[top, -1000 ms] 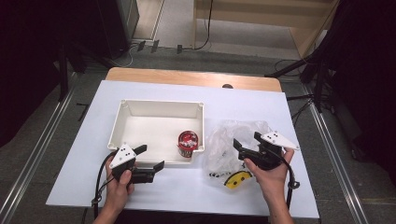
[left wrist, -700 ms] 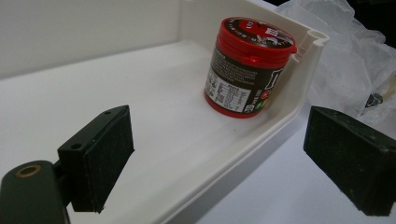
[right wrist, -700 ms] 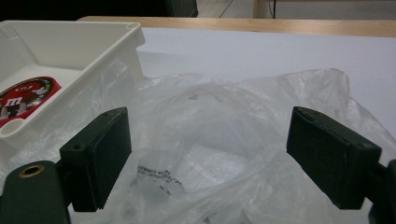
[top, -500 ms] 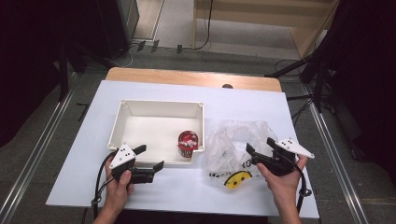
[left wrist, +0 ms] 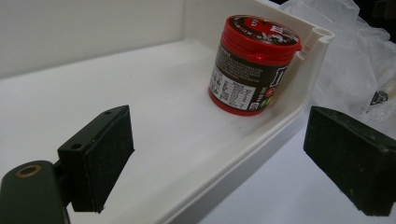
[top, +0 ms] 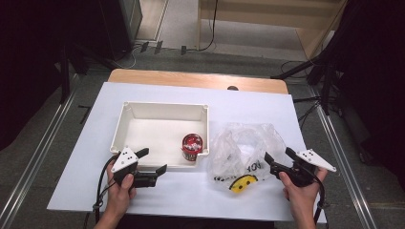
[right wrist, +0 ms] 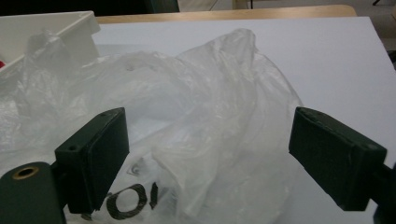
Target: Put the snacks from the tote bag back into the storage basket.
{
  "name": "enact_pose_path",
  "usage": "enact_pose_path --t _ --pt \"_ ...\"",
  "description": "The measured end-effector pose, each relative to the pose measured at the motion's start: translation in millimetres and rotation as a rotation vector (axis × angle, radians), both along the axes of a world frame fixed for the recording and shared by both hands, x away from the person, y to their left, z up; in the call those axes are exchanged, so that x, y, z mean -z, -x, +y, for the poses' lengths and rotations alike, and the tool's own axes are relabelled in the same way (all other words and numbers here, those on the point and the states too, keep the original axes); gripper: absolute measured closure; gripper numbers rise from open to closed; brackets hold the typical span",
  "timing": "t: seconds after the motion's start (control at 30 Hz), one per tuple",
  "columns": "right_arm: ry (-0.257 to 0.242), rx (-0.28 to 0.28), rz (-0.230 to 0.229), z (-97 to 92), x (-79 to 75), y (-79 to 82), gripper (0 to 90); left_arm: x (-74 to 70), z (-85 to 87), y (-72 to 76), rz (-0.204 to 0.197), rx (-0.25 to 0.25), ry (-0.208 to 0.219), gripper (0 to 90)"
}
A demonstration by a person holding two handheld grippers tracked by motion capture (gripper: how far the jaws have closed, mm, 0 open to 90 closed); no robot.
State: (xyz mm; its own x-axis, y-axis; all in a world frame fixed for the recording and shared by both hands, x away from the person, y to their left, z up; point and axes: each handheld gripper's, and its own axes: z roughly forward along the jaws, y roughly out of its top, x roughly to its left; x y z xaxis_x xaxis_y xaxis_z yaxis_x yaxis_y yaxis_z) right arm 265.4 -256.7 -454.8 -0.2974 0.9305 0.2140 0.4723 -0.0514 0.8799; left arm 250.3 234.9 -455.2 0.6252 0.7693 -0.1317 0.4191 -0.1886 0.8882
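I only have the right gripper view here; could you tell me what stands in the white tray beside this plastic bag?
Observer: A red-lidded jar stands upright in the white tray, in its near corner on the bag's side.
Operator: Thank you. Where is the left gripper?
Observer: The left gripper is at the tray's near wall, jaws open, holding nothing.
Operator: Is anything under the bag?
Observer: Something yellow shows at the near edge of the plastic bag; I cannot tell what it is.
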Motion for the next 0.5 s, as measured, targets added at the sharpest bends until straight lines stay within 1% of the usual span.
enact_pose_path --t 0.13,0.23,0.3,0.37,0.5 --pt "-0.011 0.004 -0.004 -10.5 5.8 2.2 12.4 0.1 0.4 -0.4 -0.002 0.002 -0.002 8.6" --pt "-0.020 0.020 -0.010 -18.4 9.2 2.9 12.4 -0.3 0.5 -0.5 -0.002 0.004 0.001 8.6" --pt "-0.028 0.034 -0.007 -24.6 11.8 3.2 12.4 -0.4 0.4 -0.6 -0.003 0.005 0.003 8.5" --pt "-0.026 0.047 -0.002 -28.8 14.4 3.1 12.5 -0.2 0.4 -0.9 0.000 0.002 0.000 8.6" --pt "-0.032 0.054 0.007 -35.4 20.6 2.6 12.8 0.8 0.2 -2.0 0.002 0.011 -0.006 8.5"
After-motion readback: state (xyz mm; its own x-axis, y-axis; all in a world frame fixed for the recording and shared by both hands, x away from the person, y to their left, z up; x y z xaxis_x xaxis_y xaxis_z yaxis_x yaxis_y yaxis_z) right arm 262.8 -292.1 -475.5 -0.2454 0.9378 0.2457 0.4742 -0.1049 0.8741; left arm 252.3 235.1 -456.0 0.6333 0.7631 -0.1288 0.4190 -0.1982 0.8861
